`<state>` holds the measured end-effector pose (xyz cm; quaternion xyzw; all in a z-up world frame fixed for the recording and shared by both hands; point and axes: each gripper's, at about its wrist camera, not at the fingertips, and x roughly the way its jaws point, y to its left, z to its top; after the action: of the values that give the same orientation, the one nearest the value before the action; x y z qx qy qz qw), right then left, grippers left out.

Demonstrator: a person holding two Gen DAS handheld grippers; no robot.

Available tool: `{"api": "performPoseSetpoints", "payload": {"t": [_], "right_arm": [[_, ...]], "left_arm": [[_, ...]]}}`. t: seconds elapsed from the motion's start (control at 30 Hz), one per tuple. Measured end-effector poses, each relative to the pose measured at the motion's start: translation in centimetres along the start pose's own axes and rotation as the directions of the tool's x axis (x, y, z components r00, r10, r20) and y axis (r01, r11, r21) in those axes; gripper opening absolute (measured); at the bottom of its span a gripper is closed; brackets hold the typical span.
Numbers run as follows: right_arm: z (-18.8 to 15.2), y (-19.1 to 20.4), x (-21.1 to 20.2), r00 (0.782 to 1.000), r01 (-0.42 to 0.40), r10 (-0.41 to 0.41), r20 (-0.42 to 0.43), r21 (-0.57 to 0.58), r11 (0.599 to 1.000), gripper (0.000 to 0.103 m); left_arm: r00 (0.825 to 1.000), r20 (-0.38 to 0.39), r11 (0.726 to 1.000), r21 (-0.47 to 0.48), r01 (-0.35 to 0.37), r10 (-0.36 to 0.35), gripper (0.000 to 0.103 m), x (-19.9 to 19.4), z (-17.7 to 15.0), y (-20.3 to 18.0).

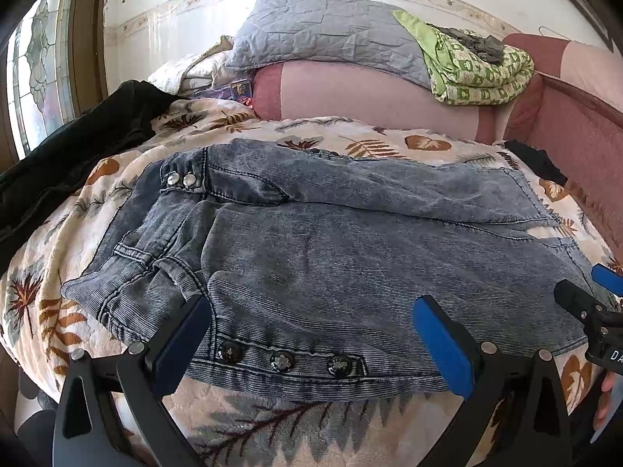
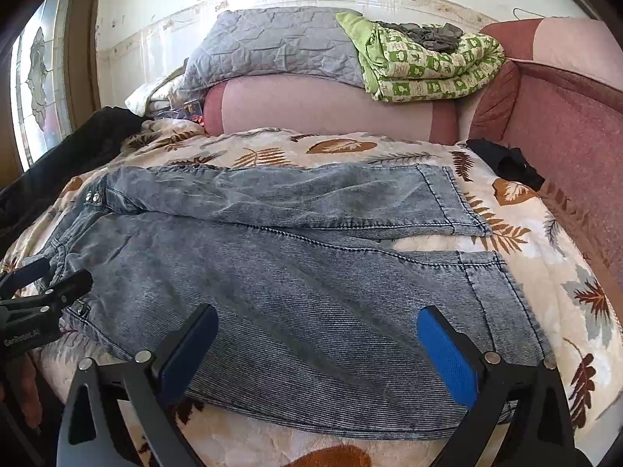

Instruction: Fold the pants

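Note:
Grey-blue denim pants [image 1: 331, 241] lie spread flat on the leaf-print blanket [image 1: 50, 311], waist to the left and both leg hems to the right; they also show in the right wrist view [image 2: 292, 272]. My left gripper [image 1: 311, 334] is open, its jaws wide over the near edge by three dark buttons [image 1: 282, 361]. My right gripper [image 2: 317, 346] is open above the near leg, close to its hem. The right gripper shows at the left view's right edge [image 1: 592, 299]; the left gripper shows at the right view's left edge [image 2: 46, 292].
A black garment [image 1: 78, 148] lies at the bed's left side. A small black cloth [image 2: 506, 163] lies at the right by the pink headboard [image 2: 564, 148]. At the back are a grey quilted pillow [image 1: 319, 31] and a green patterned blanket [image 1: 479, 66]. A window [image 1: 35, 70] is on the left.

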<state>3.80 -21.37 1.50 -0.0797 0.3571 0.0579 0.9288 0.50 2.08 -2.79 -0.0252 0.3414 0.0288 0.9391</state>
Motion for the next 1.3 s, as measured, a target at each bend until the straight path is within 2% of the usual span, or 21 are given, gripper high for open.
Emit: {"api": "performPoseSetpoints", "payload": {"t": [1.1, 1.23, 1.3], "right_arm": [[-0.2, -0.4, 0.4, 1.000, -0.003, 0.003, -0.019, 0.017, 1.000, 0.103], [0.0, -1.9, 0.0, 0.996, -0.055, 0.061, -0.061, 0.106, 0.993, 0.103], [0.0, -4.2, -1.0, 0.985, -0.140, 0.160, -0.064, 0.236, 0.962, 0.103]], "left_arm": [[1.000, -0.027, 0.999, -0.036, -0.004, 0.003, 0.103, 0.1, -0.2, 0.4], [1.000, -0.023, 0.997, -0.074, -0.004, 0.003, 0.103, -0.4, 0.2, 1.9], [1.000, -0.020, 0.990, -0.138, -0.002, -0.001, 0.103, -0.9, 0.5, 3.9]]}}
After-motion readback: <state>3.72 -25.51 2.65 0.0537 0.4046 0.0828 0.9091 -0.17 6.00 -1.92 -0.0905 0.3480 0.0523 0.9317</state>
